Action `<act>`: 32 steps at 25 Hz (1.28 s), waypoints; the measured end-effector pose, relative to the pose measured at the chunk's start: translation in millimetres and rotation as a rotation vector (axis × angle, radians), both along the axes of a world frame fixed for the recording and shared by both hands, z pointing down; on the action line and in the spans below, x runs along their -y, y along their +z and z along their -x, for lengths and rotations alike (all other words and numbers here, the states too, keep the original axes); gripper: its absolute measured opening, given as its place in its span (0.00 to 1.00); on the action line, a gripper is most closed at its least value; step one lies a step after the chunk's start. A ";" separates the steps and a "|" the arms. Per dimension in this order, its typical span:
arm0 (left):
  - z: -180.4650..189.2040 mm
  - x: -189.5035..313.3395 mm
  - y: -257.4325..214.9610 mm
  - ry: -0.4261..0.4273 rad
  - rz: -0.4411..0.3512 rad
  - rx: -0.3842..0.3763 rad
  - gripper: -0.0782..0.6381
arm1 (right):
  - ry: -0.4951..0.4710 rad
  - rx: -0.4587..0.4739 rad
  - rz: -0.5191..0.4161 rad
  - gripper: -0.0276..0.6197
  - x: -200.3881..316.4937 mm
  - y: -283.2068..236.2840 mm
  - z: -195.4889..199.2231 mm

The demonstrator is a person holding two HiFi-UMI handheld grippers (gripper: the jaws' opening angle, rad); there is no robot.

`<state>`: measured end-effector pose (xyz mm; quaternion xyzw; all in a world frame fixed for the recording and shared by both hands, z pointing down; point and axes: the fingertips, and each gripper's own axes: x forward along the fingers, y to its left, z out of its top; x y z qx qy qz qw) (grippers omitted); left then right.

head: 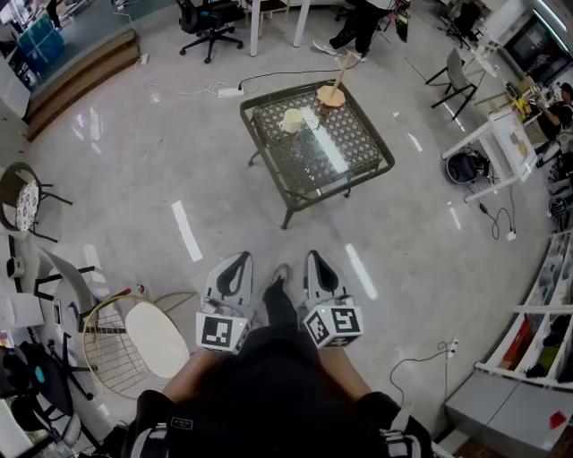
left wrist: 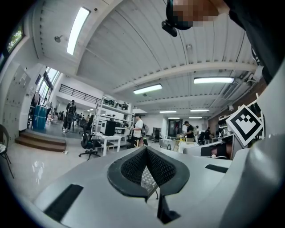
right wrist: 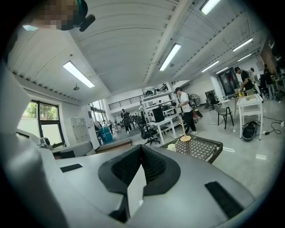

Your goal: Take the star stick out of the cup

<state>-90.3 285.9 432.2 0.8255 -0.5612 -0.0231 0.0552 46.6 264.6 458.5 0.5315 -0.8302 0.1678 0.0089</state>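
Observation:
A cream cup (head: 293,119) stands on a low glass-topped table (head: 376,170) far ahead of me; what sits in it is too small to make out. Beside it is a round wooden base with an upright stick (head: 335,89). My left gripper (head: 235,266) and right gripper (head: 315,262) are held close to my body, well short of the table, both shut with nothing between the jaws. In the right gripper view the shut gripper (right wrist: 141,148) points toward the table (right wrist: 209,151) and the cup (right wrist: 172,147). The left gripper view shows its shut gripper (left wrist: 146,150) aimed across the room.
A wire chair with a round cream seat (head: 152,338) stands at my left. A power strip with a cable (head: 230,91) lies on the floor behind the table. White desks (head: 506,139) and shelves line the right side; a person (head: 363,27) stands at the back.

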 end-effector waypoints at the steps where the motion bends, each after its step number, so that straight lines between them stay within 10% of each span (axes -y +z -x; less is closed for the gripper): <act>1: -1.5 14.6 -1.2 -0.003 0.000 0.000 0.13 | -0.007 0.002 0.002 0.06 14.8 -0.8 0.2; 15: -36.9 170.3 -20.0 -0.059 -0.021 0.060 0.13 | -0.069 0.021 0.010 0.06 190.7 -1.7 -33.4; 32: -51.1 338.0 3.3 0.066 0.015 0.043 0.13 | 0.032 0.029 0.083 0.06 341.9 30.2 -42.0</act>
